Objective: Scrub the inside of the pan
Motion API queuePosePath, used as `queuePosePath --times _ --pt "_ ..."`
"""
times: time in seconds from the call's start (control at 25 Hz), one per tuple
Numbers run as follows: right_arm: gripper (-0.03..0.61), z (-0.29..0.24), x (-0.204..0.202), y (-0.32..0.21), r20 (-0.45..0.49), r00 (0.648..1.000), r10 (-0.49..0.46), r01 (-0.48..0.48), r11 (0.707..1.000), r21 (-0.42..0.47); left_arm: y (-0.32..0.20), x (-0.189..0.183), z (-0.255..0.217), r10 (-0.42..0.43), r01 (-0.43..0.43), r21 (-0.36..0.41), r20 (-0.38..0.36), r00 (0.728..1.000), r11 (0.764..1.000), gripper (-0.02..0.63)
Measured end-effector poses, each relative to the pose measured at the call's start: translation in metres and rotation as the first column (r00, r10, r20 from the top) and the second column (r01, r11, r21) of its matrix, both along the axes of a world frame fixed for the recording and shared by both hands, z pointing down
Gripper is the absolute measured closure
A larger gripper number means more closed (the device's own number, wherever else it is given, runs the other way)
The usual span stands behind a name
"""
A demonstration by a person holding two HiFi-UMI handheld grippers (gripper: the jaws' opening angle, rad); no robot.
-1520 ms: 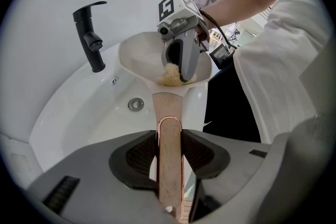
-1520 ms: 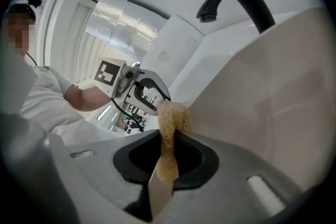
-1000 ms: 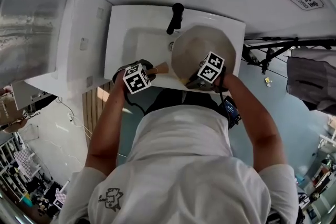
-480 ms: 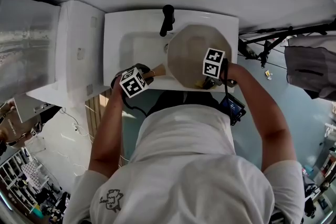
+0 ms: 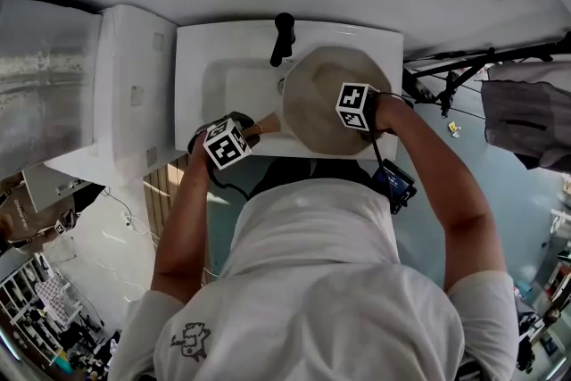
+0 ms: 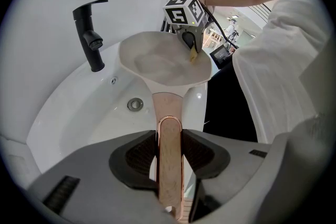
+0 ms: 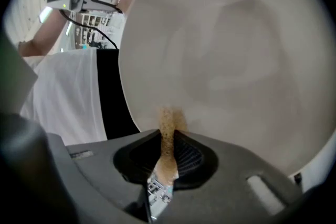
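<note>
White washbasin (image 5: 189,85) with black faucet (image 5: 283,36) at its back rim

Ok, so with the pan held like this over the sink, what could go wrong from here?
1. The left gripper holds the pan only by its handle; scrubbing pressure could twist it in the jaws.
2. The right gripper pinches a thin pad with little sticking out, so the jaws might scrape the pan or the pad slip.
3. The pan sits over the sink's front rim; a drop might land outside the basin.
</note>
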State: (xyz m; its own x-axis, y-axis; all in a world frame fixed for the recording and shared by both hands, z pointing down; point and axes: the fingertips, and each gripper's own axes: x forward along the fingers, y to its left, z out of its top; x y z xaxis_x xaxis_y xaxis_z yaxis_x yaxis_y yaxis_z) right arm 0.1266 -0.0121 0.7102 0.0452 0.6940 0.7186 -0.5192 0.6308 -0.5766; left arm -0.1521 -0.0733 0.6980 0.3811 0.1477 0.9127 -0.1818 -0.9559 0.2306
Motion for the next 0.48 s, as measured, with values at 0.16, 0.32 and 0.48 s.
queuePosePath --times 0.16,0.32,0.48 --pt "0.522 0.005 0.025 -0.019 -0.105 0.987 -0.117 0.123 0.991 0.052 -0.002 0.001 0.001 0.011 -0.011 -0.009 0.004 1.0 1.0 0.457" --pt "0.522 0.0 0.04 -0.044 -0.207 0.96 -0.186 0.215 0.968 0.127 -0.002 0.0 0.002 0.018 -0.018 -0.014 0.003 1.0 1.0 0.457" --pt "0.523 0.034 0.05 -0.096 -0.264 0.923 -0.279 0.355 0.882 0.31 -0.003 0.001 0.001 0.013 -0.013 -0.014 0.005 1.0 1.0 0.457"
